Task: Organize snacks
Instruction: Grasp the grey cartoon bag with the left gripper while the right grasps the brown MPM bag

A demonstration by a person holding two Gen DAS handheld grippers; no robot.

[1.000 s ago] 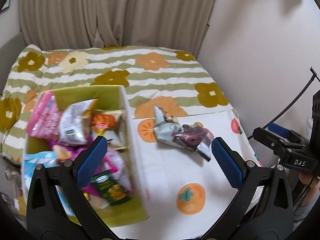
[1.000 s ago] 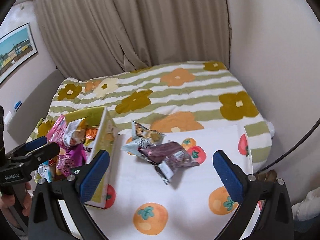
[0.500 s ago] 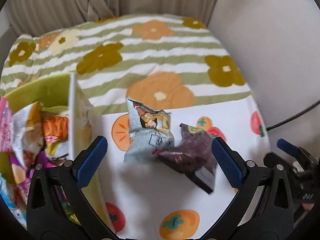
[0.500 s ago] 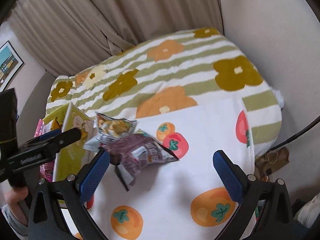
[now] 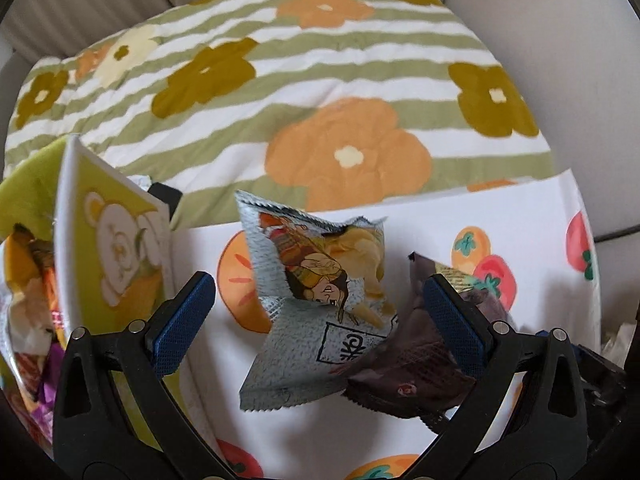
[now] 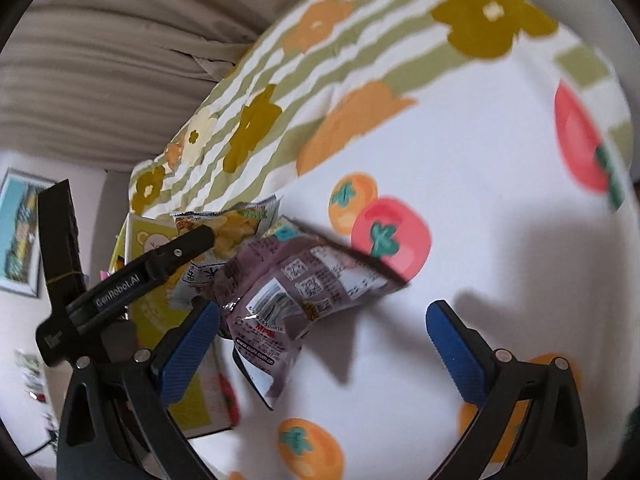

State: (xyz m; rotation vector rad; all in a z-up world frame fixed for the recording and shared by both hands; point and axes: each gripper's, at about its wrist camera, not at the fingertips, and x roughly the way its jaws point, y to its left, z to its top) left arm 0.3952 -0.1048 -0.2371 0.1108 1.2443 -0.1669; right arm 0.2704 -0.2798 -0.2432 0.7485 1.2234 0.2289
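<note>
Left gripper (image 5: 319, 312): jaws spread wide, holding nothing; the silver snack packet sits between its blue pads (image 5: 182, 326) without touching either.
Right gripper (image 6: 322, 338): jaws wide apart and empty; its left pad lies close against the purple packet's edge, contact not clear.
Silver snack packet (image 5: 316, 300): crumpled, on the fruit-print cloth (image 5: 500, 216), its right corner overlapping the purple packet.
Purple snack packet (image 6: 296, 288): lies label side up beside the silver one; its right part is hidden behind the left gripper's finger in the left wrist view.
Bear-print box (image 5: 116, 256): stands at the left, cut off by the frame edge; the snacks inside (image 5: 28, 280) are only partly visible and blurred.
Striped flower blanket (image 5: 280, 80): beneath and beyond the cloth.
</note>
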